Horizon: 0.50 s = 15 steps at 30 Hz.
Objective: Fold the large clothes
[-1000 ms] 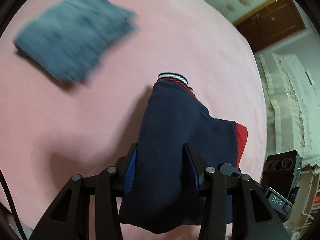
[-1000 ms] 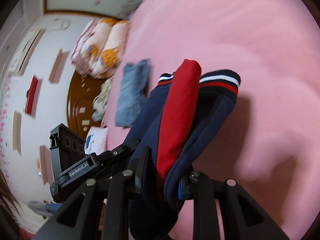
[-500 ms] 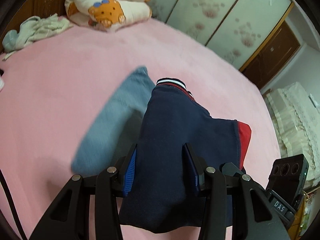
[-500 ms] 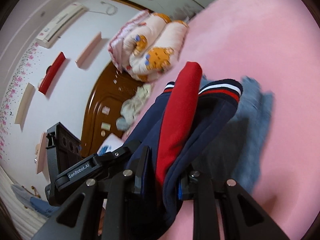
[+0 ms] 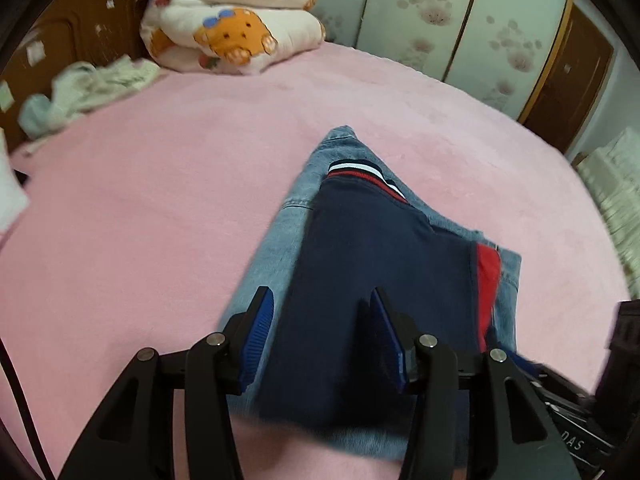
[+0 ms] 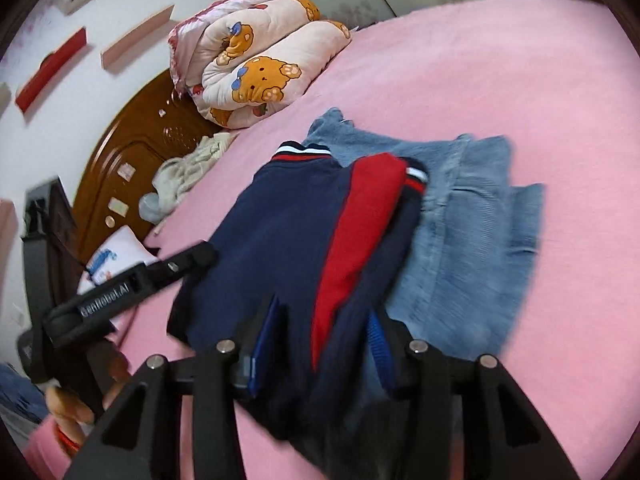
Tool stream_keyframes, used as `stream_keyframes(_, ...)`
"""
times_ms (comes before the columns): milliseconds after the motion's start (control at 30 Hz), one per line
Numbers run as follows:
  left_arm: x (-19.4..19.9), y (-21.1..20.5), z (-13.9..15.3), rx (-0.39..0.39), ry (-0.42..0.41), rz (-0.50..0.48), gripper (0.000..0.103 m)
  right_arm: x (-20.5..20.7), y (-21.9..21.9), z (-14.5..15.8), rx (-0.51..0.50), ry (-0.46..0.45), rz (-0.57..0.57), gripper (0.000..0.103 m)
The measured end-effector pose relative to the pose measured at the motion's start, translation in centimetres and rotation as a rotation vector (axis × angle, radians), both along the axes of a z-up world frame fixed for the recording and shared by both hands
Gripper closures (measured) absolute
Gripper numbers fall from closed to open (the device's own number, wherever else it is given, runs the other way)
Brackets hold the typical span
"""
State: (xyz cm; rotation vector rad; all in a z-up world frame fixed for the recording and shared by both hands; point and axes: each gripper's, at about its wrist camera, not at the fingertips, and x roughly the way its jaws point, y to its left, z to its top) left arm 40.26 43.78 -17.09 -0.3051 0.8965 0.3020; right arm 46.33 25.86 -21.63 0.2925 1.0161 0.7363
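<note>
Now, left gripper and right gripper pinching navy garment, over folded jeans

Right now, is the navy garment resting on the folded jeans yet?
Touching. In the right wrist view the navy garment lies across the folded jeans with no gap or shadow between them; the left wrist view shows denim framing it on both sides.

Between the matt black plastic fingers with ribbed blue pads lies the smooth navy knit garment; beneath it, rough faded denim jeans; beyond, fleecy pink bed cover and glossy wooden headboard.
</note>
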Motion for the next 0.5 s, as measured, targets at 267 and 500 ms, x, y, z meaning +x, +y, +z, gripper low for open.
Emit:
stream_keyframes(267, -9.2, -7.4, -0.2, 0.089, 0.07, 0.173, 0.046, -9.0, -10.1, 0.5, -0.213, -0.03, -0.158, 0.047)
stream_keyframes(500, -21.5, -17.5, -1.3, -0.031, 0.192, 0.177, 0.046, -23.2, -23.8, -1.0, -0.333, 0.086, -0.159, 0.04)
